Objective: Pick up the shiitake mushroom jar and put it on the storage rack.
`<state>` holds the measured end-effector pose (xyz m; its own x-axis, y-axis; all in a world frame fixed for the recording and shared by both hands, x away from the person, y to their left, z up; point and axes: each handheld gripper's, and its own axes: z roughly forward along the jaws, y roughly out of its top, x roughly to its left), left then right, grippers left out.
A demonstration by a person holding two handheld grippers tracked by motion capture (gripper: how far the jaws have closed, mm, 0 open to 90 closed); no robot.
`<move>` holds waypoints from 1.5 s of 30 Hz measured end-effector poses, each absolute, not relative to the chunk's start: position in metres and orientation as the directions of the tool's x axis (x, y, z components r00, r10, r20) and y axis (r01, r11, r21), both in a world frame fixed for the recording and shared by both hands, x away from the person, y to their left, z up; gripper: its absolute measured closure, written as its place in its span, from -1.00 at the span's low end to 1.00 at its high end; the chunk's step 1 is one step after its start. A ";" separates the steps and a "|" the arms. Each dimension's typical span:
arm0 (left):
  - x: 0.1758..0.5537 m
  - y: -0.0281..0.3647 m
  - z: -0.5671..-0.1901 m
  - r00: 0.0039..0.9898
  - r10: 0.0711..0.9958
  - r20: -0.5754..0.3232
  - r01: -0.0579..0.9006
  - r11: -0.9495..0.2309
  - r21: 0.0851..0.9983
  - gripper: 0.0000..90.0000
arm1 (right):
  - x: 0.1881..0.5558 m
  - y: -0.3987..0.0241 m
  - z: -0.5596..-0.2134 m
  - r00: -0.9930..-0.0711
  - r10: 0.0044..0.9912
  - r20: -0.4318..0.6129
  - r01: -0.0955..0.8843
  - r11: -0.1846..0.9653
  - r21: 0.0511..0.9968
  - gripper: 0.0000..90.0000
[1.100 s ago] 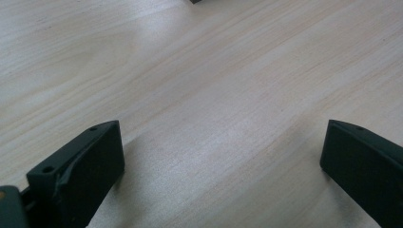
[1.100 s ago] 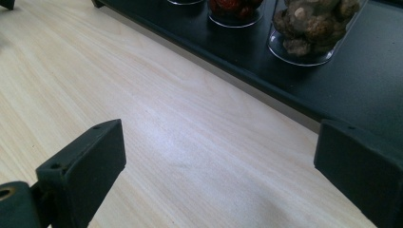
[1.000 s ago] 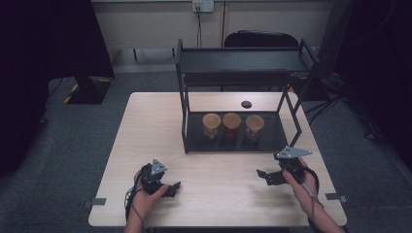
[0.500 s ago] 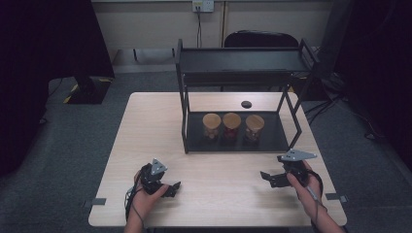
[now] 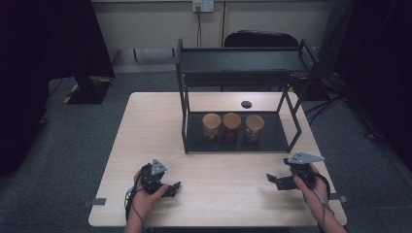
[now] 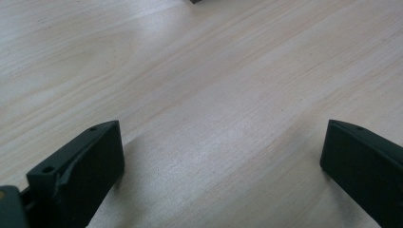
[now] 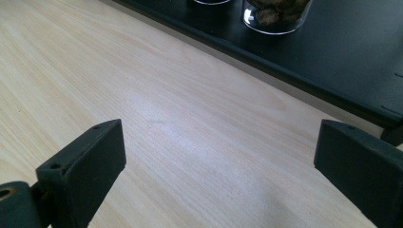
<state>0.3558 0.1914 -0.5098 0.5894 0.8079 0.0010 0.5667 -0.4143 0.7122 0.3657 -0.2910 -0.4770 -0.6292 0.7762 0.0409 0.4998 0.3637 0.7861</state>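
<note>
Nothing lifted or moved yet, judging from the layout: three jars stand in a row on the bottom tray of the black rack point(image 5: 291, 127), left jar point(image 5: 212, 125), middle jar point(image 5: 231, 124) and right jar point(image 5: 254, 126), each capped with a tan lid, close together but whether touching cannot be told. Upper shelf of the rack bare. All of the handling apparently ahead, starting with a reach forward to the tray.

Left tongs point(image 5: 173, 187) low over the near left part of the surface point(image 5: 145, 121), well apart from the rack; jaws spread wide in the left gripper view, with bare wood grain between them, holding nothing.

Right tongs point(image 5: 272, 180) near the front right edge of the surface, nearer to the rack than the left ones, yet short of the tray. Jaws wide apart too, empty, in the right gripper view; beyond them the tray's front lip and the glass base of the right jar point(image 7: 277, 14), with brown lumps inside. Small dark disc point(image 5: 246, 104) lying behind the rack, untouched.
</note>
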 end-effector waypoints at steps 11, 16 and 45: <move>0.356 0.191 -0.510 0.589 0.808 0.001 0.567 -0.414 0.712 -0.99 | 0.360 -0.300 -0.477 -0.631 0.774 0.040 0.500 0.367 0.784 -0.95; 0.356 0.191 -0.510 0.589 0.808 0.001 0.567 -0.414 0.712 -0.99 | 0.358 -0.304 -0.479 -0.634 0.773 0.038 0.501 0.373 0.781 -0.95; 0.356 0.191 -0.510 0.590 0.808 0.001 0.567 -0.415 0.712 -0.99 | 0.350 -0.322 -0.484 -0.631 0.775 0.024 0.504 0.386 0.772 -0.95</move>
